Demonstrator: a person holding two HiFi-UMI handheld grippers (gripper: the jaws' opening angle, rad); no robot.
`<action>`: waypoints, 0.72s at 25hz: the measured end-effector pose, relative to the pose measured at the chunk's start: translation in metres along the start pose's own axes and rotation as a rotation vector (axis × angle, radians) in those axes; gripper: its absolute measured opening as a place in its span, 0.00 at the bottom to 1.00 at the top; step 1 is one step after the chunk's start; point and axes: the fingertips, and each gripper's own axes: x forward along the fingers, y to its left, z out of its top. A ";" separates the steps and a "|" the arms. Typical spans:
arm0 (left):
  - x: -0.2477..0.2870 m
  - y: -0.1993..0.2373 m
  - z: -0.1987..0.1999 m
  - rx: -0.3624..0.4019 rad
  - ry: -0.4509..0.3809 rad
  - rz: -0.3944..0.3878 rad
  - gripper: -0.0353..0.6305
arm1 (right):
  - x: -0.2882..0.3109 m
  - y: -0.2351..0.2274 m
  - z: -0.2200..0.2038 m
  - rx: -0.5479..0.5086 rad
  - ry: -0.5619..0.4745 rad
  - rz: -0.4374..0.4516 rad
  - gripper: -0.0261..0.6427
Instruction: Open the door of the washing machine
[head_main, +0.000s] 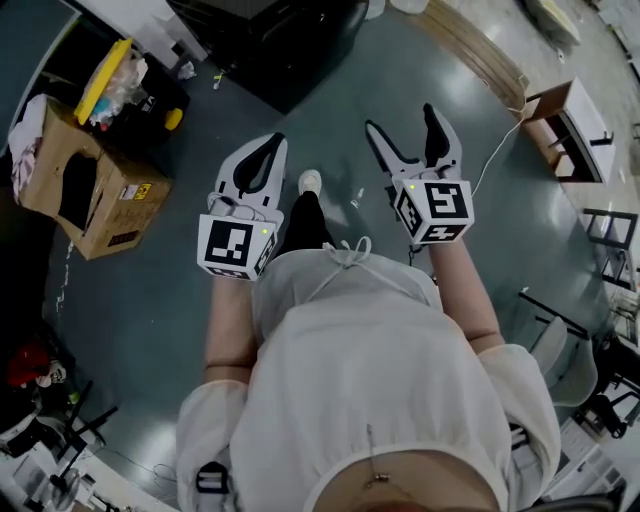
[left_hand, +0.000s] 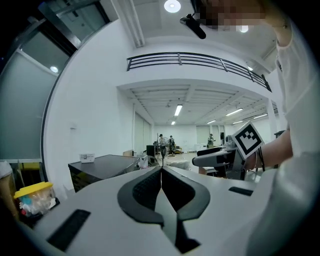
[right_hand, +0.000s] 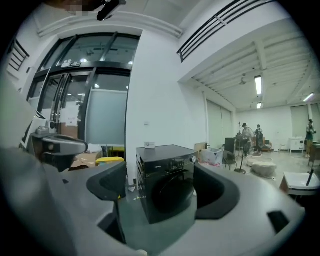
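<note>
The black front-loading washing machine (right_hand: 167, 187) stands against a white wall some way ahead, its round door (right_hand: 172, 194) closed and a small white box on its top. The head view catches its dark body (head_main: 285, 45) at the top edge, and its black top (left_hand: 100, 169) appears left of the jaws in the left gripper view. My right gripper (head_main: 402, 120) is held open in the air short of the machine, nothing between its fingers; its view frames the machine between the jaws (right_hand: 162, 186). My left gripper (head_main: 275, 142) is shut and empty (left_hand: 161, 172).
An open cardboard box (head_main: 85, 190) and a yellow-lidded container (head_main: 112, 78) sit on the floor at left of the machine. A white cable (head_main: 495, 150) runs to a low wooden shelf (head_main: 572, 125) at right. Chairs stand at the right edge. People are far off in the hall.
</note>
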 end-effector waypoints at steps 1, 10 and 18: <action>0.018 0.018 0.000 -0.004 0.002 -0.006 0.09 | 0.024 -0.006 0.000 0.000 0.014 -0.010 0.66; 0.170 0.166 -0.015 -0.029 0.068 -0.056 0.09 | 0.222 -0.046 -0.010 0.037 0.149 -0.040 0.66; 0.242 0.229 -0.058 -0.088 0.122 -0.092 0.09 | 0.325 -0.052 -0.064 0.098 0.326 -0.021 0.66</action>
